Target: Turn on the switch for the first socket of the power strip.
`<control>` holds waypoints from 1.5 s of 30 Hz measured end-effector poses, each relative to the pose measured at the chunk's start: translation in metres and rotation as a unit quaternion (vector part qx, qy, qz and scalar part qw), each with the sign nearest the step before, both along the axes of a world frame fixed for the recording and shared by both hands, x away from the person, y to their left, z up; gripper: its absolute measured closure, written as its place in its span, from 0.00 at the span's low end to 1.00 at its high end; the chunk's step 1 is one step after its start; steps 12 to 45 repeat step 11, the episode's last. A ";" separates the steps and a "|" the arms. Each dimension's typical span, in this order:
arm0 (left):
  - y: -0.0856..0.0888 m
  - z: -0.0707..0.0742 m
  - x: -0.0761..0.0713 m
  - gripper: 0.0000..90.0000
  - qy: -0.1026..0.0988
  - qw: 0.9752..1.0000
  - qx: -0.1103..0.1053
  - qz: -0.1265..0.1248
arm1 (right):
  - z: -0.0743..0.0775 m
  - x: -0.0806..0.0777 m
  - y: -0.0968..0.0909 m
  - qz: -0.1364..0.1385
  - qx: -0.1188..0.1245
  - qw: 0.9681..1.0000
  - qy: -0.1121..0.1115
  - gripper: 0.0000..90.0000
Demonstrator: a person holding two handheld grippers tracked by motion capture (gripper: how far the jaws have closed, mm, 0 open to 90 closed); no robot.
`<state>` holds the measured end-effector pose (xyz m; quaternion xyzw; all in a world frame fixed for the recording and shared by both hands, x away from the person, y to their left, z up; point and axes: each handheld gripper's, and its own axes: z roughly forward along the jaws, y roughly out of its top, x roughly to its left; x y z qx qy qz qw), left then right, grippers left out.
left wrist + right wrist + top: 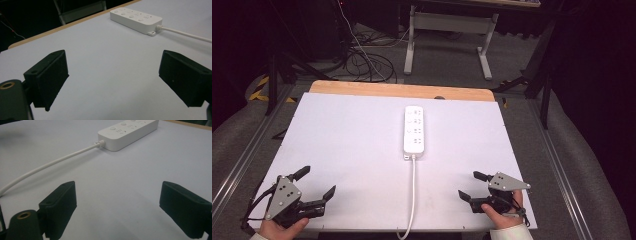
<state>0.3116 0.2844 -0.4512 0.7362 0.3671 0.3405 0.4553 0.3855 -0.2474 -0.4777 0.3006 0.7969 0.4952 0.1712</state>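
Black hand-held gripper [318,183], grey plate, white cuffs

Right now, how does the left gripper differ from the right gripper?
The left gripper sits at the table's near left corner; the right gripper sits at the near right. The left gripper's jaws gape wider than the right gripper's in the high view. Both are open, hold nothing, and sit apart from the power strip, one on each side of its cord.
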 end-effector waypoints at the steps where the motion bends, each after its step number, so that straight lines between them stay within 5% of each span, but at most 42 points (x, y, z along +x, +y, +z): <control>1: 0.000 0.000 0.000 0.10 0.000 1.000 0.000 0.001 | 0.000 0.000 0.000 0.000 -0.001 1.000 -0.001 0.16; 10: 0.000 0.000 0.001 0.09 0.016 1.000 -0.021 -0.011 | -0.001 0.000 0.003 0.008 -0.007 1.000 0.000 0.16; 45: 0.000 0.000 0.001 0.09 0.015 1.000 -0.021 -0.010 | -0.001 0.000 0.002 0.008 -0.006 1.000 0.000 0.16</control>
